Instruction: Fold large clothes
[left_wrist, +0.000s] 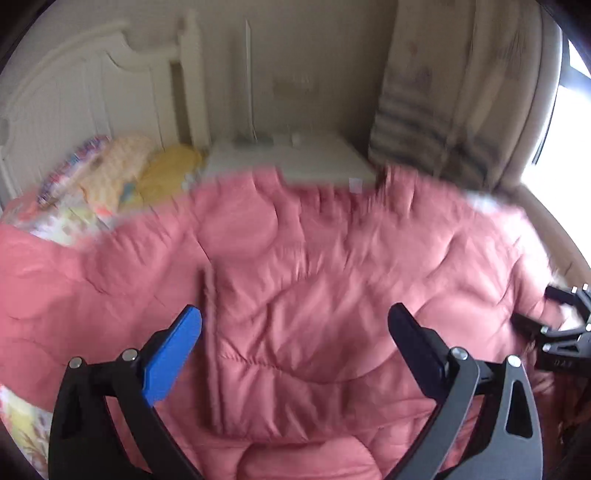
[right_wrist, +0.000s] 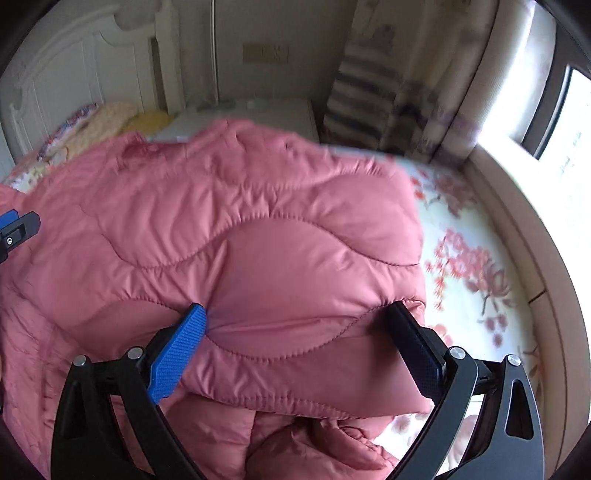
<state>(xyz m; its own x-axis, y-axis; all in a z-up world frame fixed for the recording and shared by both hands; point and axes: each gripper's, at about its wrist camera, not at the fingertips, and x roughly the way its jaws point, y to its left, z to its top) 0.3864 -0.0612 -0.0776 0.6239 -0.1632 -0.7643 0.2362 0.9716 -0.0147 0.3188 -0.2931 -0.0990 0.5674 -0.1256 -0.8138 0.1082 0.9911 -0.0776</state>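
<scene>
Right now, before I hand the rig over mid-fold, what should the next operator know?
Left tongs: open, empty, hovering over the coat's front near the zip.
Right tongs: spread wide around a thick doubled-over part of the pink quilted coat, both pads apparently pressing on it.
Coat: spread across the floral bedsheet, its right side raised in that grip.
Done: coat laid out, one side picked up.
Left: probably carry that side over the middle, release, then fold the other side and tidy the bunched fabric at the near edge.
</scene>
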